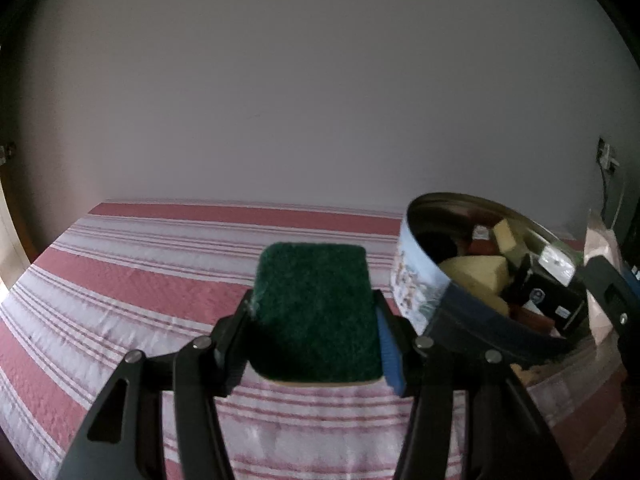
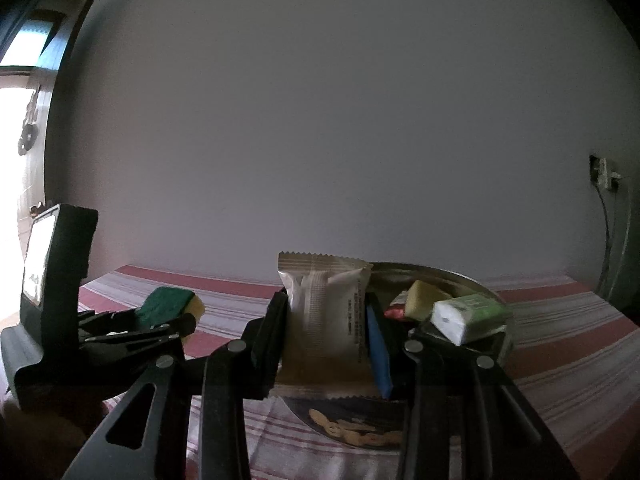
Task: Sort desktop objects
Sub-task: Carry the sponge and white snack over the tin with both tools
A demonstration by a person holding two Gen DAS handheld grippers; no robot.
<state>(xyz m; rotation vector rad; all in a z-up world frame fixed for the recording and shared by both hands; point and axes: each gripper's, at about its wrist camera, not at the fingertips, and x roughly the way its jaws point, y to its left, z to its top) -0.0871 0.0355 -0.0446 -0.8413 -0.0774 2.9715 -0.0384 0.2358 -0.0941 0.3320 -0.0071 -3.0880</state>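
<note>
A plain pale wall (image 1: 304, 100) backs a table covered by a red-and-white striped cloth (image 1: 120, 280). One green-topped scouring sponge (image 1: 316, 312) is clamped flat between the fingers of the left gripper (image 1: 316, 344), held above the cloth just left of the tin. One white snack packet (image 2: 326, 316) stands upright, pinched in the right gripper (image 2: 328, 344) over the near edge of the one round metal tin (image 1: 424, 292). Inside the tin lie two yellow sponge pieces (image 1: 476, 272), a white-and-green box (image 2: 468, 314) and other items too dark to count. One wall socket (image 2: 602, 172) sits at far right.
</note>
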